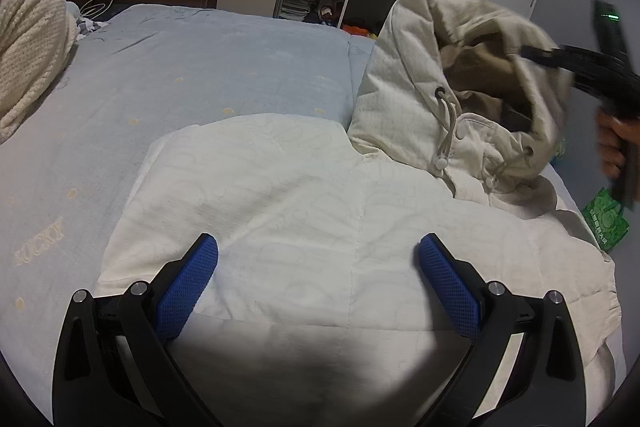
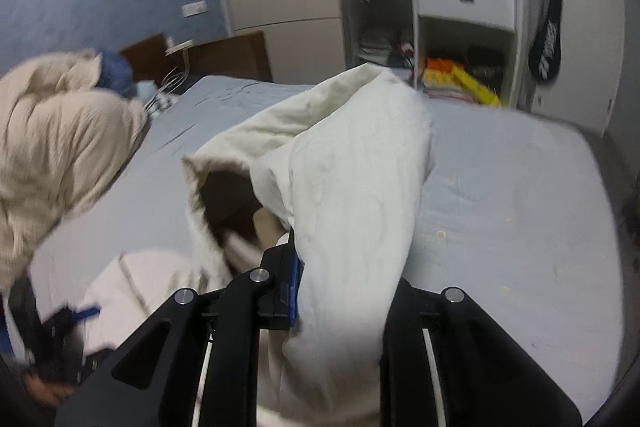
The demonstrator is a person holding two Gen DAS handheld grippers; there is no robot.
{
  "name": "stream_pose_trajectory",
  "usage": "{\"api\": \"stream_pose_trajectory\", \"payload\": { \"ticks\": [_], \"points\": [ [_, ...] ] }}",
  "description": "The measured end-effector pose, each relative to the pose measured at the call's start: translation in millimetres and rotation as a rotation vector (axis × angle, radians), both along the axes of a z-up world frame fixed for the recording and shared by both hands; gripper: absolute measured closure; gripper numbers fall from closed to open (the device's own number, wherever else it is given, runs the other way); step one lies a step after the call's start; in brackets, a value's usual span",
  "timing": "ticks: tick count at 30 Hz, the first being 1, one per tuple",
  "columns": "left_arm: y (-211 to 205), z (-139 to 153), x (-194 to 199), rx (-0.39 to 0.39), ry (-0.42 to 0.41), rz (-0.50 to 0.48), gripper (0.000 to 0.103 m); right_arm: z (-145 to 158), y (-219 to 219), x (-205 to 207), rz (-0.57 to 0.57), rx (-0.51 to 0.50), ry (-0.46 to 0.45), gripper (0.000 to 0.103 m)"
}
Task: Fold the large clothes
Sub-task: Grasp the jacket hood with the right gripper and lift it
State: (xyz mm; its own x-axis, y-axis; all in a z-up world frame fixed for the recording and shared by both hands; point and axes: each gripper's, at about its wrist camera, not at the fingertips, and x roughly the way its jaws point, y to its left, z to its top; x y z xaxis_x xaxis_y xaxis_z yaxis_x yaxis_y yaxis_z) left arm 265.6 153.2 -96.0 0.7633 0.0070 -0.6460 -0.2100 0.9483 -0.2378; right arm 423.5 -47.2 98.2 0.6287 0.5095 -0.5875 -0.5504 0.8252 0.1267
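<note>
One hoodie [image 1: 304, 195] (two drawcord toggles)

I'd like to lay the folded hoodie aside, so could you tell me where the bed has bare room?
Bare sheet lies between the knit blanket and the hoodie. It is crowded by the headboard, where cables lie.

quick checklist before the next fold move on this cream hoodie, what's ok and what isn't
1. Right gripper shut on the hood of the cream quilted hooded jacket: ok.
2. Hood lifted clear of the pale blue bedsheet: ok.
3. Left gripper open, gripping nothing, over the jacket body: ok.
4. Jacket body lying flat: ok, mostly smooth.
5. Fold path clear: not ok, a cream knitted blanket sits at the bed's left and a green packet by the jacket's right edge.
6. Sleeves' position: cannot tell.
</note>
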Motion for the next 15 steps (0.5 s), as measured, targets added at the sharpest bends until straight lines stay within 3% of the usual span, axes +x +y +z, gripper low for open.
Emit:
{"api": "stream_pose_trajectory", "payload": {
  "ticks": [4, 8, 15],
  "points": [
    [5.8, 2.4, -1.4, -0.028, -0.011, -0.007, 0.007, 7.2, 15.8, -67.1, 0.069, -0.118, -0.104, 0.089],
    [17.3, 14.2, -11.4, -0.068, -0.069, 0.001, 0.007, -6.8, 20.7, -119.0, 0.129, -0.193, -0.137, 0.089],
    [17.0, 52.5, -38.8, 0.078, -0.149, 0.007, 0.007, -45.8, 26.0, -184.2, 0.18, -0.298, -0.164, 0.089]
  ]
}}
